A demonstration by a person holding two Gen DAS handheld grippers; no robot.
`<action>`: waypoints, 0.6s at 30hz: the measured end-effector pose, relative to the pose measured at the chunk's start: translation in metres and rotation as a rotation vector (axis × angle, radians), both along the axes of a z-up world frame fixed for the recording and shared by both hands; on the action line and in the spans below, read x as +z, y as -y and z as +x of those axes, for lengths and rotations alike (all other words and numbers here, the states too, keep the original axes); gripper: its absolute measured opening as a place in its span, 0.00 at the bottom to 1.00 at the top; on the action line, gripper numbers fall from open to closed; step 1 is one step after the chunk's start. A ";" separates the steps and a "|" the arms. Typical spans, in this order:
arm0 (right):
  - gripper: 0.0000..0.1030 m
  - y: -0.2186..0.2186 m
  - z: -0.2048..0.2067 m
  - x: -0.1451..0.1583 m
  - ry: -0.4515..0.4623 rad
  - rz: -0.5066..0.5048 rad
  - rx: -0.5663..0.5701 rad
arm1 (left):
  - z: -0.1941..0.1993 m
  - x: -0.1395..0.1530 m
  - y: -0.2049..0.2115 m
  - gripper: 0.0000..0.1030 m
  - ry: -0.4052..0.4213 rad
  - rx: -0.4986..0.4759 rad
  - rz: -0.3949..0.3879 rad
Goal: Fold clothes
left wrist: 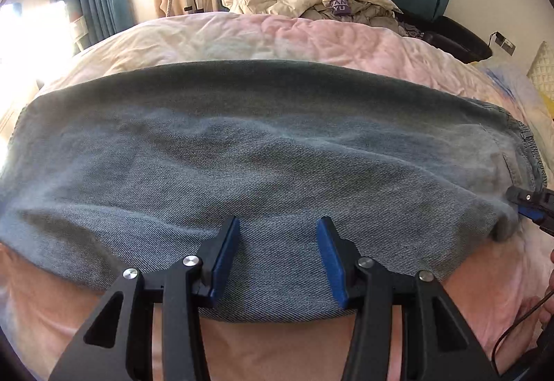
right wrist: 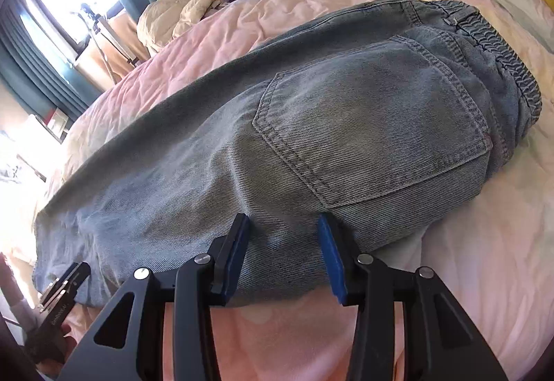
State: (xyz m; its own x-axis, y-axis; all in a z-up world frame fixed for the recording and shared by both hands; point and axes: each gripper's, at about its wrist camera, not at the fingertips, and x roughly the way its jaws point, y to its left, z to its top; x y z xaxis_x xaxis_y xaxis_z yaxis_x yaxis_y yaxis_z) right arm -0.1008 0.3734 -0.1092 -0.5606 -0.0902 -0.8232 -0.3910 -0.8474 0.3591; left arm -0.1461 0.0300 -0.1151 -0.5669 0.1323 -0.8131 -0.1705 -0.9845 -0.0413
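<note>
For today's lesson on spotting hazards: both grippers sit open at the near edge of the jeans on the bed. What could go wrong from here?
1. The jeans look already doubled, so the left gripper and right gripper may pinch only the top layer and skew the fold.
2. The soft, wrinkled quilt could get caught along with the denim.
3. The elastic waistband is bunched and may fold unevenly.
</note>
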 end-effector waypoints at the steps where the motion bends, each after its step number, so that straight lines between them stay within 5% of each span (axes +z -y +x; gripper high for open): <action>1: 0.40 -0.009 0.007 0.004 -0.025 -0.036 -0.032 | 0.001 0.000 0.000 0.46 0.000 0.000 -0.005; 9: 0.40 -0.114 0.067 0.005 -0.153 -0.373 -0.387 | 0.009 0.001 -0.001 0.46 -0.001 0.003 -0.044; 14: 0.40 -0.172 0.083 -0.010 -0.132 -0.375 -0.557 | 0.010 0.001 0.002 0.46 0.016 0.010 -0.042; 16: 0.48 -0.186 0.092 -0.022 -0.150 -0.399 -0.633 | 0.010 0.001 0.004 0.46 0.029 0.013 -0.043; 18: 0.72 -0.197 0.097 -0.036 -0.170 -0.451 -0.692 | 0.011 -0.001 0.003 0.46 0.037 0.013 -0.059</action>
State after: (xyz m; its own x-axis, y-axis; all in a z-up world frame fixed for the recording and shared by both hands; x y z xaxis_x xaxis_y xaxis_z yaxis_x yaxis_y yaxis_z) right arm -0.0038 0.5706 -0.1452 -0.7236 0.0198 -0.6899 -0.6793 -0.1978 0.7067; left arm -0.1354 0.0271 -0.1159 -0.5380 0.0763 -0.8395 -0.1572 -0.9875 0.0109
